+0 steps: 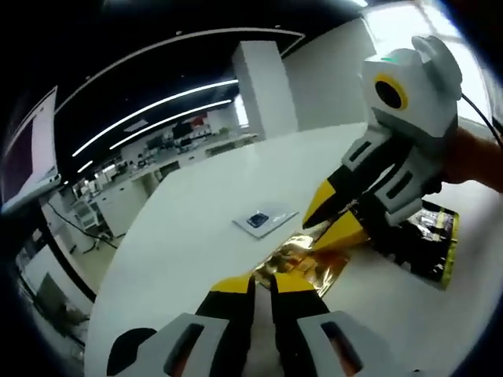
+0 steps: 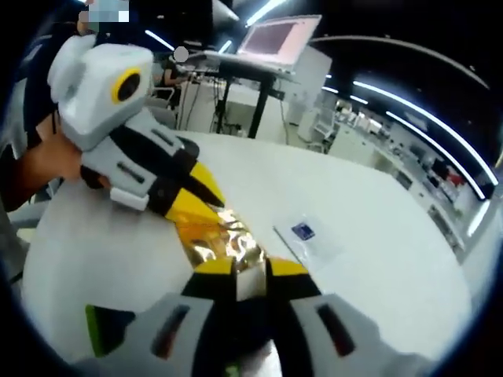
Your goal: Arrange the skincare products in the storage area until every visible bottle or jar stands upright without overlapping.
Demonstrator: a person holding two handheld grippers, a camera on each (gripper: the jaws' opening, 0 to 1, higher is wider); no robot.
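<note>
Both the left hand-held gripper [image 1: 262, 284] and right hand-held gripper [image 2: 250, 269] pinch the gold foil packet [image 1: 302, 259] stretched between them.

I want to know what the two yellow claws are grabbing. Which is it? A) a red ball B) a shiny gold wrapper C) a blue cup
B: both the left gripper and the right gripper pinch the crinkly gold foil packet lying on the white table.
</note>
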